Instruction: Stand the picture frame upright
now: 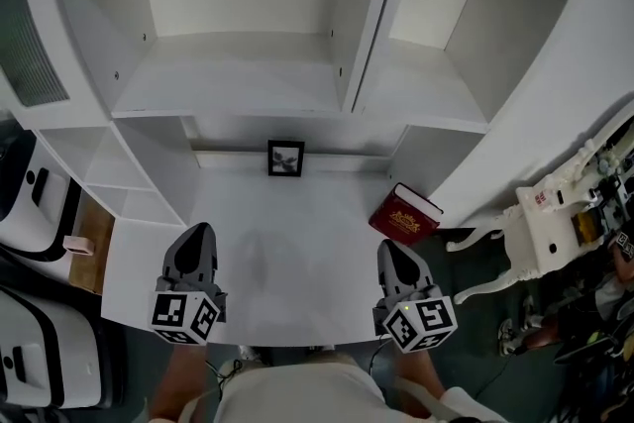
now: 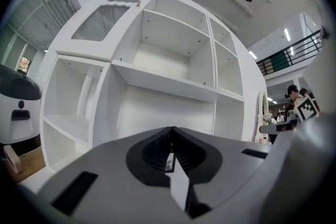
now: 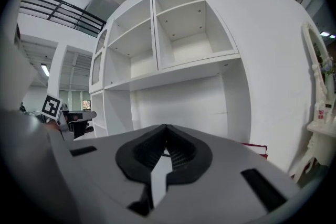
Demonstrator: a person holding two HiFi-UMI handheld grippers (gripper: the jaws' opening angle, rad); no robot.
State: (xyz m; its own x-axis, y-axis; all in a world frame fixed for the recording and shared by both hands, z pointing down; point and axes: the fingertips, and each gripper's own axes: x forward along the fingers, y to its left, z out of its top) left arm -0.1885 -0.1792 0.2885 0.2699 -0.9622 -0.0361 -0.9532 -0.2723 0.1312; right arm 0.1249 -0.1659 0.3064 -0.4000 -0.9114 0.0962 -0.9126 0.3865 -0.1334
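Observation:
A small black picture frame (image 1: 285, 158) stands upright against the back wall of the white desk surface (image 1: 287, 243), in the middle. My left gripper (image 1: 197, 235) hovers over the desk's front left, jaws shut with nothing between them. Over the front right, my right gripper (image 1: 394, 253) is likewise shut and empty. Both sit well short of the frame. In the left gripper view the shut left gripper (image 2: 171, 131) points up at the white shelves. The right gripper view shows the shut right gripper (image 3: 165, 128) aimed at the shelves too; the frame is hidden in both.
A red book (image 1: 404, 214) lies at the desk's right edge, its corner showing as the red book (image 3: 257, 149) beside my right gripper. White shelf compartments (image 1: 238, 5) rise behind the desk. An ornate white table (image 1: 540, 223) stands to the right, white machines (image 1: 30, 203) to the left.

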